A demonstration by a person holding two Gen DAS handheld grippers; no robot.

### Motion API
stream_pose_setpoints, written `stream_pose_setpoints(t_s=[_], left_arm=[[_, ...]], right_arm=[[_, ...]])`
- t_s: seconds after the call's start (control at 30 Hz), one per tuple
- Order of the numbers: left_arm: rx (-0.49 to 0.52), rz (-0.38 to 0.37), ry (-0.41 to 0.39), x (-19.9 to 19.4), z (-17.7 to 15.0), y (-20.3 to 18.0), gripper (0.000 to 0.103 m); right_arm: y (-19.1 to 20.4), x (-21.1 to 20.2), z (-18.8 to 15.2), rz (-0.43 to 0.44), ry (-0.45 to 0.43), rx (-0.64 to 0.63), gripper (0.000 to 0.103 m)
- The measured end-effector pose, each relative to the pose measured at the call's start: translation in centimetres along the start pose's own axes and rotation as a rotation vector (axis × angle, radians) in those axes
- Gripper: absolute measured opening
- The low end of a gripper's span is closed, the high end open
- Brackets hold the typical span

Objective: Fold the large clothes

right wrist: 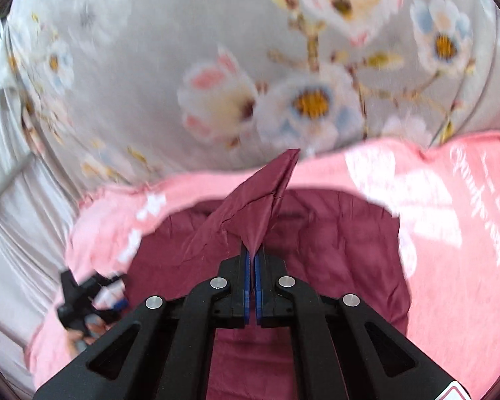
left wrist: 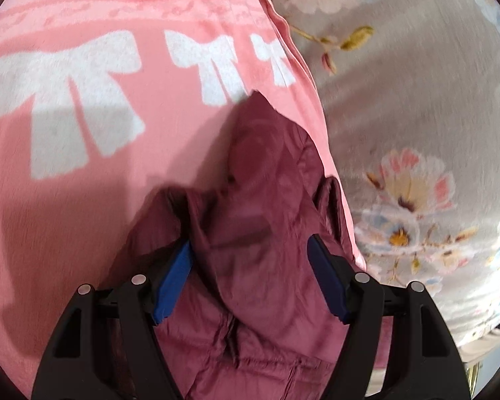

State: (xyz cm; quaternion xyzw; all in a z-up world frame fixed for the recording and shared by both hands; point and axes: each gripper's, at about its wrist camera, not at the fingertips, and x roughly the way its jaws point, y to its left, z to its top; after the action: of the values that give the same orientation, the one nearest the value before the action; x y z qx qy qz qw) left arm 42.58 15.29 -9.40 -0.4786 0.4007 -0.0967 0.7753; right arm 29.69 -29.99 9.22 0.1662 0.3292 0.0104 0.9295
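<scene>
A maroon garment (left wrist: pixel 250 200) lies bunched on a pink blanket (left wrist: pixel 116 200). My left gripper (left wrist: pixel 248 243) stands open astride a raised fold of it; the cloth fills the gap between the blue pads (left wrist: pixel 173 283), and a firm pinch does not show. In the right wrist view my right gripper (right wrist: pixel 253 251) is shut on a pinched corner of the maroon garment (right wrist: pixel 270 200), which stands up in a peak above the fingertips. The rest of the garment (right wrist: pixel 333 253) spreads below it. The left gripper (right wrist: pixel 80 300), with a hand, shows blurred at the lower left there.
The pink blanket (right wrist: pixel 450 233) with white bows (left wrist: pixel 66 100) covers a bed with a grey floral sheet (left wrist: pixel 416 100) (right wrist: pixel 216 66). The blanket's edge (left wrist: pixel 303 66) runs beside the garment. White draped fabric (right wrist: pixel 23 200) hangs at the left.
</scene>
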Motion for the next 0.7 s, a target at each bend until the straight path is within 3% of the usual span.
stream_pose_setpoints(t_s=[0.03,0.1,0.2,0.3,0.4,0.7], left_arm=[[-0.002,0.023,-0.01,0.1,0.2,0.0,0.061],[0.014,0.091,-0.027,0.4,0.6,-0.1,0.034],[0.087,0.195,-0.045,0.6,0.8,-0.2,0.005],[0.181,0.283,-0.083,0.5,0.2,-0.6,0.001],[0.216,0.326,-0.109,0.2,-0.3,-0.5,0.0],[0.262,0.36,-0.121,0.3,-1.0,-0.2,0.001]], right_arm=[[0.0,-0.3,0.4,-0.009,-0.007,-0.004,0.002],[-0.9,-0.5,0.6,-0.043,-0.008,-0.002,0.002],[-3.1,1.6,-1.7,-0.088,0.065,0.029,0.002],[-5.7,5.5,-6.0,-0.178,0.164,0.036,0.002],[-8.0,8.4,-9.4,-0.206,0.232,0.07,0.002],[-8.7,10.3,-12.6,-0.234,0.211,0.033,0.0]])
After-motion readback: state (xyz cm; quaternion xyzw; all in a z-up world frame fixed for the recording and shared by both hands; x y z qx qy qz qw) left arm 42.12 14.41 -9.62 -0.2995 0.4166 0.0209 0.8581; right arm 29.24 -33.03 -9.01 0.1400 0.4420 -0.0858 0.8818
